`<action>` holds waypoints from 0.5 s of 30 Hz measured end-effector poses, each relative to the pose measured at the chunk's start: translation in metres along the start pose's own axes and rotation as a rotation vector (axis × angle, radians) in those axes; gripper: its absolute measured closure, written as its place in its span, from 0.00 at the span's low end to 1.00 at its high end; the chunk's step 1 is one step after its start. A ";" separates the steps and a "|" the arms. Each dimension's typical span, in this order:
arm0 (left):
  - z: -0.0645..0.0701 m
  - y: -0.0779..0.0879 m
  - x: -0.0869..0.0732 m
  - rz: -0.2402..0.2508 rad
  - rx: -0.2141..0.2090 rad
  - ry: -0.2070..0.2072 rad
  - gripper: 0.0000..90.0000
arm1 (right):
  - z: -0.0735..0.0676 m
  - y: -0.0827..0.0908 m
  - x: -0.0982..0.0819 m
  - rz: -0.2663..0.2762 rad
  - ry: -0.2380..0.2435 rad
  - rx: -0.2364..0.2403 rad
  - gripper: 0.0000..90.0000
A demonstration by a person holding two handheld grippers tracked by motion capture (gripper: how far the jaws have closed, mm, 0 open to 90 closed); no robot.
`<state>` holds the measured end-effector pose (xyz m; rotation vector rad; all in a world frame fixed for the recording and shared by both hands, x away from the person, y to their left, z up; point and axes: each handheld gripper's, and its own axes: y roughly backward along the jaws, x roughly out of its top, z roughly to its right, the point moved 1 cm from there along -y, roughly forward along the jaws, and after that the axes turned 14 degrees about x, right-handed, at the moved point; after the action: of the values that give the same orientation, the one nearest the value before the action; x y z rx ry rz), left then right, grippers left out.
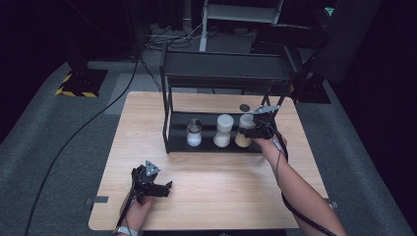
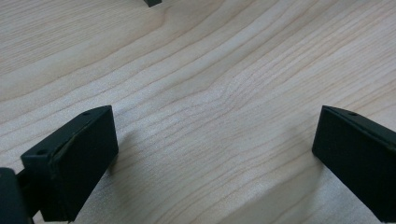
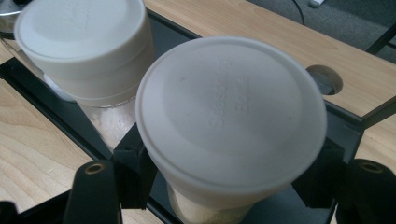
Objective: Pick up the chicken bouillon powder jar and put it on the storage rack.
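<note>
Three jars stand in a row on the lower shelf of a black rack. The rightmost jar has a white lid and pale beige grains inside. My right gripper is shut on this jar, its pads pressing on both sides below the lid. Close to its left is a second white-lidded jar with white contents. My left gripper hovers low over the bare wood at the front left, its jaws wide open with nothing between them.
A shorter metal-capped jar stands at the left of the row. The rack's upper shelf overhangs the jars. A round hole in the table lies behind the rack. A cable trails along my right forearm.
</note>
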<state>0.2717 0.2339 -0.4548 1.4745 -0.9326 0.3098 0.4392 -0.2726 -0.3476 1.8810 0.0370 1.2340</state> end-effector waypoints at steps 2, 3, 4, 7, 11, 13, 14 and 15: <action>0.000 0.000 0.000 0.000 0.000 0.000 0.00 | 0.001 -0.001 -0.001 0.001 -0.006 0.001 0.38; 0.000 0.000 0.000 0.000 0.000 0.000 0.00 | 0.002 -0.001 -0.002 0.004 -0.012 0.002 0.38; 0.000 0.000 0.000 0.000 0.000 0.000 0.00 | 0.002 -0.001 -0.002 0.004 -0.012 0.002 0.38; 0.000 0.000 0.000 0.000 0.000 0.000 0.00 | 0.004 -0.002 -0.004 0.011 -0.017 0.004 0.38; 0.000 0.000 0.000 0.000 0.000 0.000 0.00 | 0.005 -0.004 -0.005 0.007 -0.018 0.003 0.38; 0.000 0.000 0.000 0.000 0.000 0.000 0.00 | 0.006 -0.003 -0.007 0.014 -0.021 0.005 0.38; 0.000 0.000 0.000 0.000 0.000 0.000 0.00 | 0.006 -0.003 -0.007 0.015 -0.020 0.007 0.38; 0.000 0.000 0.000 0.000 0.000 0.000 0.00 | 0.006 -0.003 -0.008 0.014 -0.015 0.007 0.38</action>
<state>0.2717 0.2339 -0.4548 1.4745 -0.9327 0.3098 0.4412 -0.2778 -0.3562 1.8993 0.0197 1.2308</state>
